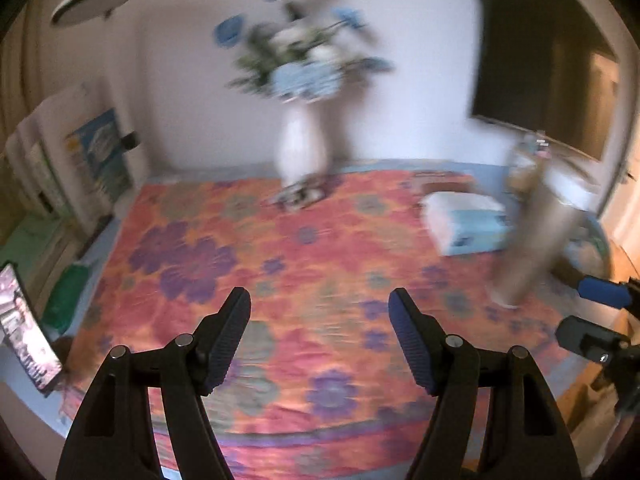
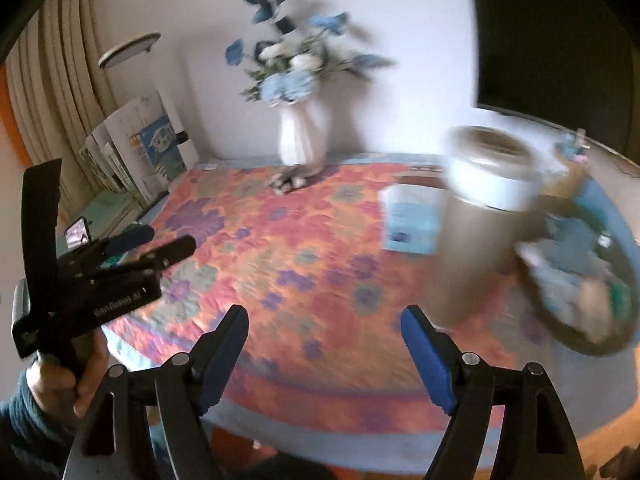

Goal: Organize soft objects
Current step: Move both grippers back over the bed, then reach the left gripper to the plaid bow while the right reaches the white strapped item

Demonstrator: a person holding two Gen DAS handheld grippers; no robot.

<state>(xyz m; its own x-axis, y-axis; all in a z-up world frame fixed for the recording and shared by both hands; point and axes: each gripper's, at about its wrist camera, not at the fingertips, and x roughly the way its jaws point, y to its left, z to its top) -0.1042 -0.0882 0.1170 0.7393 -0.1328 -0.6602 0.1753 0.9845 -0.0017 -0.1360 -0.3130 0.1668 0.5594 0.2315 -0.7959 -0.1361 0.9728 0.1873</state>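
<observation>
Both views are blurred by motion. A dark round basket [image 2: 624,304] at the table's right edge holds several soft blue and grey items [image 2: 568,264]; only its edge shows in the left wrist view [image 1: 592,248]. A tall tan canister with a white rim [image 2: 484,216] stands beside it, also in the left wrist view [image 1: 528,240]. My left gripper [image 1: 320,312] is open and empty above the flowered tablecloth [image 1: 280,264]; it shows from the side in the right wrist view [image 2: 148,246]. My right gripper [image 2: 324,328] is open and empty over the table's near edge, left of the canister.
A white vase of blue flowers [image 1: 300,148] stands at the back centre, a small dark object [image 1: 300,194] at its foot. A white and blue pack [image 1: 468,224] lies left of the canister. Boxes [image 1: 96,160] lean at the left wall. A dark screen [image 1: 544,64] hangs at the right.
</observation>
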